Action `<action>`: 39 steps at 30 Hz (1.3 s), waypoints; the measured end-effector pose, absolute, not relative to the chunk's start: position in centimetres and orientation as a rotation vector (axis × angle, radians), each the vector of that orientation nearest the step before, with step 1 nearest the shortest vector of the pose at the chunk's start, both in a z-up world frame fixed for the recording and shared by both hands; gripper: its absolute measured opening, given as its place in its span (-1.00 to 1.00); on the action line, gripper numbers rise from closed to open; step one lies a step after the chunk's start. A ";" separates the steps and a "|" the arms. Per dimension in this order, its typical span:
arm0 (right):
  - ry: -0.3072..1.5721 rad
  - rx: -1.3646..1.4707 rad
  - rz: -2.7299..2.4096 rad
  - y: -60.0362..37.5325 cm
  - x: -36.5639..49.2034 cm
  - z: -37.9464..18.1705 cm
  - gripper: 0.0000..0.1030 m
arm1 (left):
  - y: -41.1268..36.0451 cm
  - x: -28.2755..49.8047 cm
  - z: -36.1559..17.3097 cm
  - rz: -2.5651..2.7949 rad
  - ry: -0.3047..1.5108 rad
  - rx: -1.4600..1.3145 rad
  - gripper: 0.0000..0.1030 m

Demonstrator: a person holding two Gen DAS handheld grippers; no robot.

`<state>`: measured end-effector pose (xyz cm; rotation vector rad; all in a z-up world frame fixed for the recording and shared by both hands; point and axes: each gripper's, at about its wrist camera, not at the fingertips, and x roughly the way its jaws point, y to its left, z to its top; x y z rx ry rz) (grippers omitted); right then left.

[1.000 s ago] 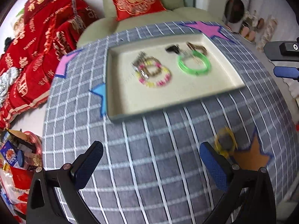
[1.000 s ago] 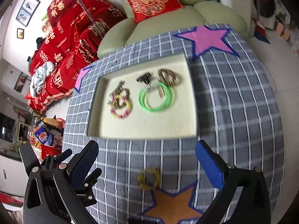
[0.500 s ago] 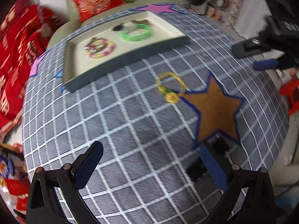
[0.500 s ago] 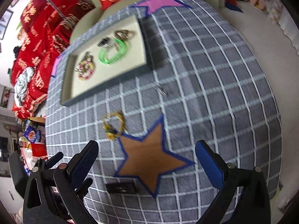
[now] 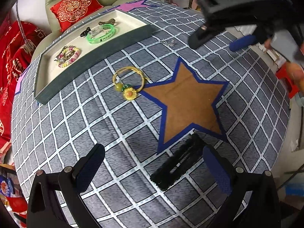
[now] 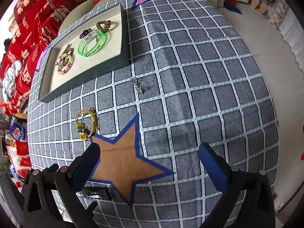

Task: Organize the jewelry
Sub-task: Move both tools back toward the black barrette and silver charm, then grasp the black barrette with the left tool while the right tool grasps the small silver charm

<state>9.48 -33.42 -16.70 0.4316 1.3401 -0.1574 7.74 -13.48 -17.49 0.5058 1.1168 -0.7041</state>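
At the far left, the tray (image 5: 89, 60) is seen on the checked cloth (image 5: 114, 133), already holding a beaded bracelet (image 5: 68, 55), a green bangle (image 5: 101, 34), a small black clip (image 5: 84, 32) and a brown coil tie (image 5: 107, 21). Three pieces are still found loose on the cloth.

The left gripper (image 5: 153, 168) is held wide open and nothing is gripped between its blue pads. A black hair clip (image 5: 180, 164) is seen lying flat between the fingers, close to the right-hand one, its long axis slanted from near-left to far-right, just beside the lower point of the brown star (image 5: 187, 98). Further ahead, toward the tray, a yellow cord bracelet (image 5: 127, 82) with a sunflower charm is laid touching the star's left tip.

The right gripper (image 6: 150, 163) is likewise spread fully and empty. A small silver chain (image 6: 137, 85) is found well ahead of its fingers, slightly left of centre, near the tray's front corner, its length running roughly away from the camera.

The black clip is judged to be the left gripper's nearest target. A grasp across its narrow width would probably call for a slight turn of the wrist, since the clip lies oblique to the fingers.
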 end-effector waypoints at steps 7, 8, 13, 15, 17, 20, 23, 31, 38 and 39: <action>1.325 0.350 -0.113 -32.7 11.8 -17.2 0.95 | -14.0 7.2 -18.5 -0.712 1.125 0.527 1.00; 1.322 0.337 -0.106 -32.6 12.3 -17.3 0.87 | -14.0 7.1 -18.6 -0.714 1.123 0.530 0.94; 1.318 0.294 -0.090 -32.1 14.4 -18.2 0.75 | -14.4 6.6 -19.2 -0.717 1.125 0.546 0.92; 1.321 0.277 -0.090 -32.0 15.1 -18.7 0.55 | -14.3 6.5 -19.1 -0.717 1.121 0.546 0.92; 1.327 0.263 -0.095 -32.0 15.8 -19.4 0.48 | -14.3 6.5 -19.2 -0.721 1.125 0.545 0.88; 1.332 0.248 -0.109 -32.0 16.6 -20.1 0.39 | -14.4 6.2 -19.4 -0.731 1.135 0.540 0.74; 1.320 0.206 -0.121 -31.6 17.3 -20.3 0.33 | -14.3 6.1 -19.4 -0.731 1.146 0.526 0.74; 1.304 0.079 -0.129 -29.0 19.2 -20.4 -0.33 | -14.1 5.5 -19.2 -0.772 1.150 0.509 0.29; 1.296 0.105 -0.131 -28.1 19.5 -20.5 -0.88 | -14.4 6.0 -18.5 -0.809 1.164 0.471 -0.23; 1.297 0.119 -0.130 -28.2 19.4 -20.4 -0.89 | -14.3 6.4 -18.5 -0.811 1.174 0.453 -0.23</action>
